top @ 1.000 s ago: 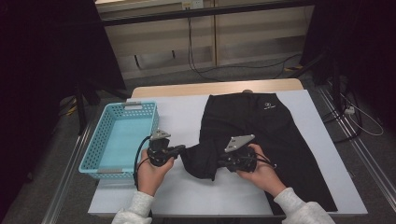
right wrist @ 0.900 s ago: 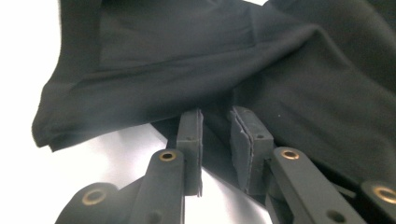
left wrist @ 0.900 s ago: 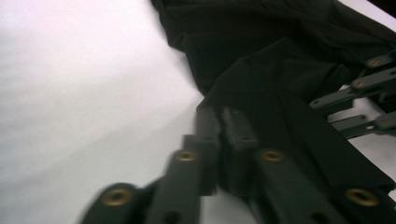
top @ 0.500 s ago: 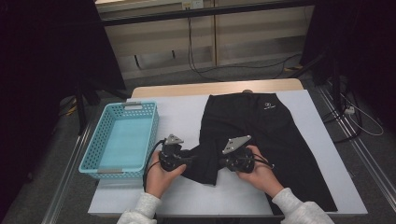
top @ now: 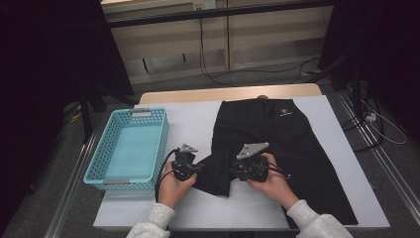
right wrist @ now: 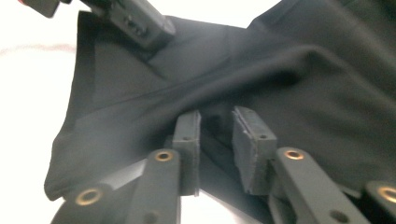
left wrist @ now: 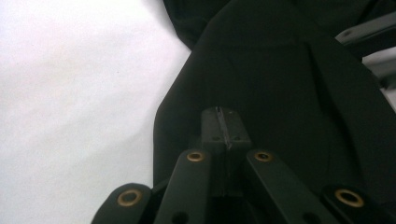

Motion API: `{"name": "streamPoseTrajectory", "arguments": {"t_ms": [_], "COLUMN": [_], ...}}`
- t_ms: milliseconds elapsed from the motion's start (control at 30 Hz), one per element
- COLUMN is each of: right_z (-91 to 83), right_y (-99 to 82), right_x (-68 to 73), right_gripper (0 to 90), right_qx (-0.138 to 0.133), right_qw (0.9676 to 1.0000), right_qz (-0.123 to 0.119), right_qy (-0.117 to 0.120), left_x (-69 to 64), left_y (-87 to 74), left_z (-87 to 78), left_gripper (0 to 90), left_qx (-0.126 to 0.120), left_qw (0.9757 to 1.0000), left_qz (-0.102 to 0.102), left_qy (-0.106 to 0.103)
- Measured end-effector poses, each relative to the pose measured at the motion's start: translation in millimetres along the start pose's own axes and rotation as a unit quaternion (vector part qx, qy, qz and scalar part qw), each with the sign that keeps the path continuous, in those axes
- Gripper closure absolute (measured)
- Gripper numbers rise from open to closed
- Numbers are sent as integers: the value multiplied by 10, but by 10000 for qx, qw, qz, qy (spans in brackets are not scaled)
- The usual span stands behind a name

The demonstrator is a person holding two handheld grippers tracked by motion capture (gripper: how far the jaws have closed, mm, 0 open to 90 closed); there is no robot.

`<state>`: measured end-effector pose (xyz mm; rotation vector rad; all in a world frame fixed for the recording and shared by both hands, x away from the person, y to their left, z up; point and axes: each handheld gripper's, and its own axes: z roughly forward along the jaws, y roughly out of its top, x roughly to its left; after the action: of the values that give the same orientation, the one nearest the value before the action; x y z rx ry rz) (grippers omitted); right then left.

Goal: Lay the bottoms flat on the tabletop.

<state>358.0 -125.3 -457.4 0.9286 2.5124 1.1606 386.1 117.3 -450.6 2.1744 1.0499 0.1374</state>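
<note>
The white table (top: pixel 173 119) lay under everything, and on its right half the black shorts (top: pixel 277 139) were spread flat, waistband toward twelve o'clock, legs toward six. One leg's hem had been drawn toward eight o'clock, where my two tools met it. At nine o'clock from the shorts stood the blue basket (top: pixel 99 163), a mesh-walled tray near the table's left edge; I saw bare blue floor inside it.

My right gripper (right wrist: pixel 215 126) sat at six o'clock of the shorts, on the inner leg. Its jaws had just been opening a little and stood slightly apart, with a fold of black cloth running up between the pads; I could not tell whether they pressed it.

My left gripper (left wrist: pixel 223 127) lay just beside the basket's near corner, at the hem's tip. Its jaws had just closed and stood pressed together over the fabric's edge, seemingly pinching the cloth.
</note>
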Motion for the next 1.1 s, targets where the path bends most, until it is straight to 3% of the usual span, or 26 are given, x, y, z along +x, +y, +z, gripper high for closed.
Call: {"name": "streamPoseTrajectory", "arguments": {"t_ms": [67,167,233,367,600,833,967,1100], "right_z": [53,66,56,-5,-213,-370,-453,-460], "right_y": [-12,-1,-2,-2,-28,-70,-91,-73], "right_x": [23,52,42,15,7,-22,-75,-115], "right_gripper": [733,876,884,890,892,892,891,890], "right_qx": [-26,0,12,75,52,59,-17,-176], "right_qw": [10000,9999,9999,9999,9999,9998,9998,9994], "right_qz": [-34,-74,57,97,-1,-34,94,236], "right_qy": [-39,-112,-89,-34,112,201,195,170], "left_x": [-3,-14,-5,33,128,114,109,76], "left_y": [3,9,16,25,11,10,9,4], "left_z": [1,0,-11,-78,-187,-188,-189,-170], "left_gripper": [900,900,900,900,900,900,900,730], "left_qx": [9,-20,-27,-181,-359,-350,-506,-523], "left_qw": [10000,10000,10000,9997,9985,9987,9982,9980], "left_qz": [-19,-5,-31,-184,-418,-354,-264,-174], "left_qy": [-13,26,36,-13,-36,-114,-161,-305]}}
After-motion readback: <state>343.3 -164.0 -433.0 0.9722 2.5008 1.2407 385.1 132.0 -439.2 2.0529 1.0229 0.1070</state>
